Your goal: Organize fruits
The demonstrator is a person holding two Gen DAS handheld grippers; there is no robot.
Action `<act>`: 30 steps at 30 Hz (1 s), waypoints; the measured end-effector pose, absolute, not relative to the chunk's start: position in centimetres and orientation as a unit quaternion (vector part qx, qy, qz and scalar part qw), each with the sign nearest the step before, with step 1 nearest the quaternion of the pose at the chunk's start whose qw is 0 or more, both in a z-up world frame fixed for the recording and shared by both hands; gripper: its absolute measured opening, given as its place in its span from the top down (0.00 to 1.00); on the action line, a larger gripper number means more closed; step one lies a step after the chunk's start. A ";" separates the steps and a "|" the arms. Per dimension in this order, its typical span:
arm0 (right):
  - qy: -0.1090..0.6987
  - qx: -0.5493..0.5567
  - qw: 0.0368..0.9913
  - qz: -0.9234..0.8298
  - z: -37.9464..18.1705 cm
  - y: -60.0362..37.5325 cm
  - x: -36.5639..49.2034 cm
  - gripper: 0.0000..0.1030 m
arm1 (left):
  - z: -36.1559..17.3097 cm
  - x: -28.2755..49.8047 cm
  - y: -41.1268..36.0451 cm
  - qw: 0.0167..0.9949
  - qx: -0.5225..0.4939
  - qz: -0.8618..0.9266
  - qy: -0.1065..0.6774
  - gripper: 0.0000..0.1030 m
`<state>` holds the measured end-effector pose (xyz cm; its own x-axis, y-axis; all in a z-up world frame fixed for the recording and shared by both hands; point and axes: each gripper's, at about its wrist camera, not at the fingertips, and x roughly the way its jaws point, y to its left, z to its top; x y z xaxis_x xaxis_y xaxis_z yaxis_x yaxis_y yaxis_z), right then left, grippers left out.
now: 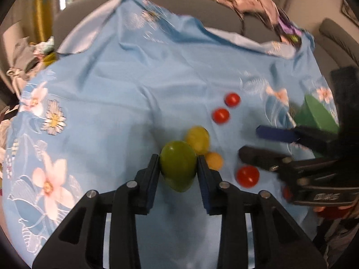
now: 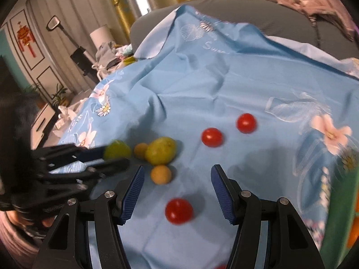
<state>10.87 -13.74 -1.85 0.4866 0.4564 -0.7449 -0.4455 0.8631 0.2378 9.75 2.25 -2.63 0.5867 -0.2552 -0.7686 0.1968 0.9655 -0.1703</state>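
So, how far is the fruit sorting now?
Nothing looks sorted yet. In hand: the left hand-held gripper is shut on a green fruit. The right hand-held gripper is open, empty, above a red tomato. Left on the cloth: a yellow fruit, two small orange fruits and the other tomatoes.

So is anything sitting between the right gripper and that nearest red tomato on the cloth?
Nothing visible. The right gripper is open, and the red tomato lies on bare blue cloth just below its fingertips. The small orange fruit sits off by the left finger, not in the path.
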 end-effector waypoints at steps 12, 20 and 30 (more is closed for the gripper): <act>0.453 -0.084 0.840 0.287 -4.0 -8.3 14.3 0.40 | -2.1 10.4 4.3 0.893 -0.057 -0.127 0.428 0.68; 0.467 -0.089 0.823 0.310 -4.3 -7.6 14.8 0.55 | -2.3 10.2 4.5 0.891 -0.058 -0.129 0.430 0.68; 0.444 -0.062 0.837 0.314 -2.3 -8.9 13.2 0.56 | -1.6 9.3 3.7 0.895 -0.048 -0.131 0.425 0.68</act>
<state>13.22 -8.94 -2.26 0.4086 0.4701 -0.7823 -0.5805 0.7953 0.1747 9.34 3.65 -1.56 0.6050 -0.2752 -0.7471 0.1930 0.9611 -0.1977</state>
